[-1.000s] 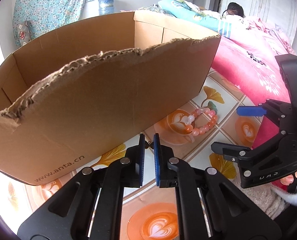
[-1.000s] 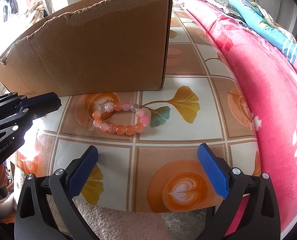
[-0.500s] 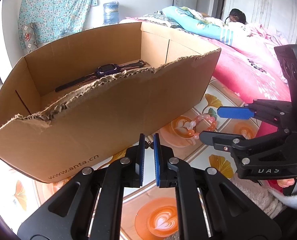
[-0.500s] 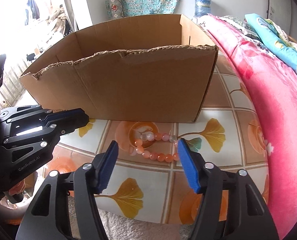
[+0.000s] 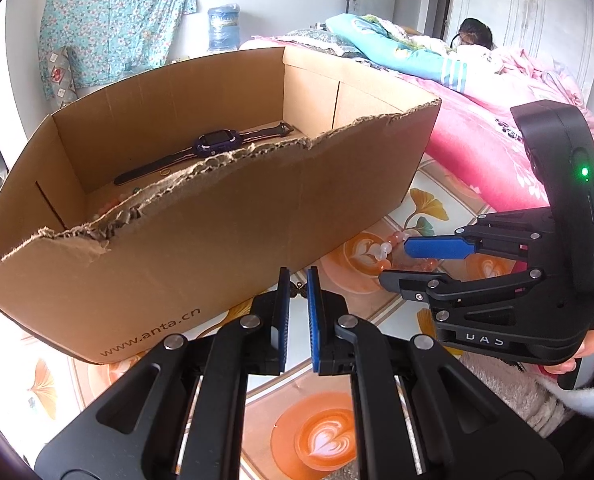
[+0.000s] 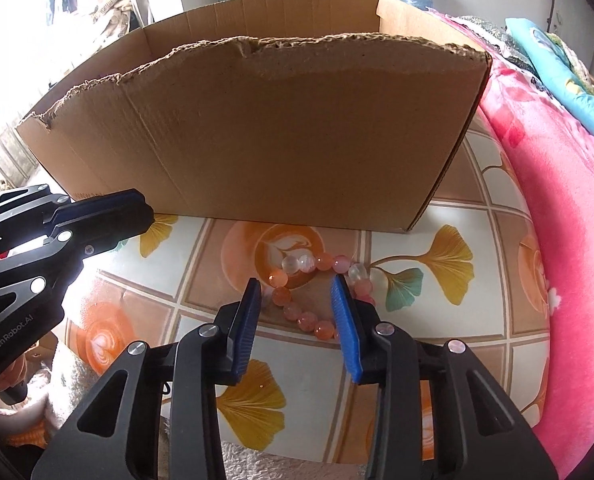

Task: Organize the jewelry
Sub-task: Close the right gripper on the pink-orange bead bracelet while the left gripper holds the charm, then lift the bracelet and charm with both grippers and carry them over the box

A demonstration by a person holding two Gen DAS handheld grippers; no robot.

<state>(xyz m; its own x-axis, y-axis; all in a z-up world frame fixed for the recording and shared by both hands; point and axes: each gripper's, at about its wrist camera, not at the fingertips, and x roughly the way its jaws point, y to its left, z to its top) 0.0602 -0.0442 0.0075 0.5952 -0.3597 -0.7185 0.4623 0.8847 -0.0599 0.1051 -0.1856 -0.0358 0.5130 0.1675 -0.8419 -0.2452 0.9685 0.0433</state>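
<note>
A pink and orange bead bracelet (image 6: 297, 264) lies on the tiled tablecloth in front of a torn cardboard box (image 6: 277, 120). My right gripper (image 6: 297, 300) hangs just over it. Its jaws are closing, with part of the bracelet between the blue pads (image 6: 249, 320), which do not press on it. In the left wrist view the right gripper (image 5: 395, 264) covers most of the bracelet (image 5: 381, 252). My left gripper (image 5: 297, 276) is shut on a small dark ornament (image 5: 297, 290) at its tips, close to the box (image 5: 217, 240). A dark watch (image 5: 217, 144) lies inside the box.
The table (image 6: 437, 360) ends at its front edge under both grippers. Pink bedding (image 6: 569, 200) runs along the right side, and a person (image 5: 473, 36) lies on the bed behind. A water bottle (image 5: 223, 28) stands by the far wall.
The right gripper's jaws narrowed from wide apart and came forward over the bracelet. The left gripper stayed shut, and the inside of the box with the watch came into its view.
</note>
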